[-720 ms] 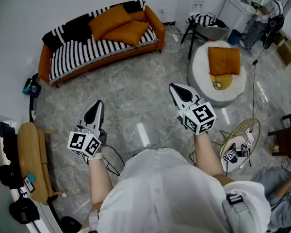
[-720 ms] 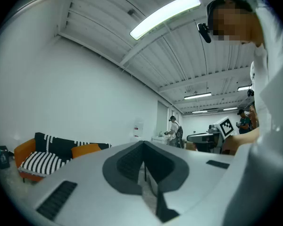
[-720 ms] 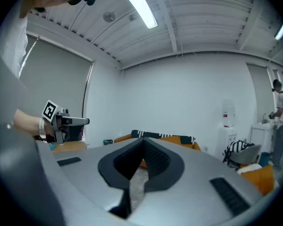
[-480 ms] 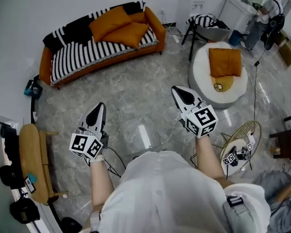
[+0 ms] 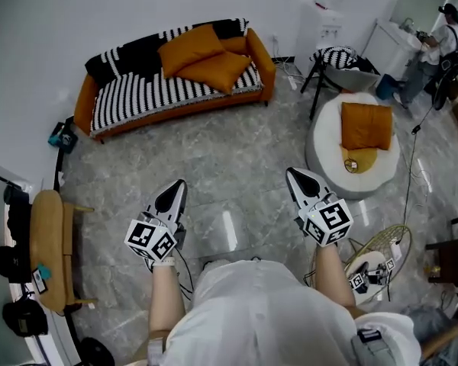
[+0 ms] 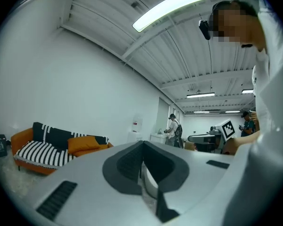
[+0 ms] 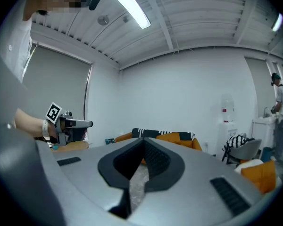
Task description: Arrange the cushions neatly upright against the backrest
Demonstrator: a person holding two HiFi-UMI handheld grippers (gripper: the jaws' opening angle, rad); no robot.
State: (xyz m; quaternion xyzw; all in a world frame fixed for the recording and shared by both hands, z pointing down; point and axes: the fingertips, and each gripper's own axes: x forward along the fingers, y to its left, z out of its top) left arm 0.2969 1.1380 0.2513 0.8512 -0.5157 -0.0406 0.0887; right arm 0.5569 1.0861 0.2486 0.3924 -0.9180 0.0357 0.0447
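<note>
Being judged soft and light, the upper-centre cushions (image 5: 206, 56) should be pinched at a corner; left gripper (image 5: 179, 187) and right gripper (image 5: 293, 175) are closed on nothing.

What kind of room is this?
Probably a lounge corner inside a big workshop hall: an orange sofa with cushions, a round white seat, and a bare ribbed ceiling with strip lights.

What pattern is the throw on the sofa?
Black-and-white stripes; the throw shows best in the head view.
</note>
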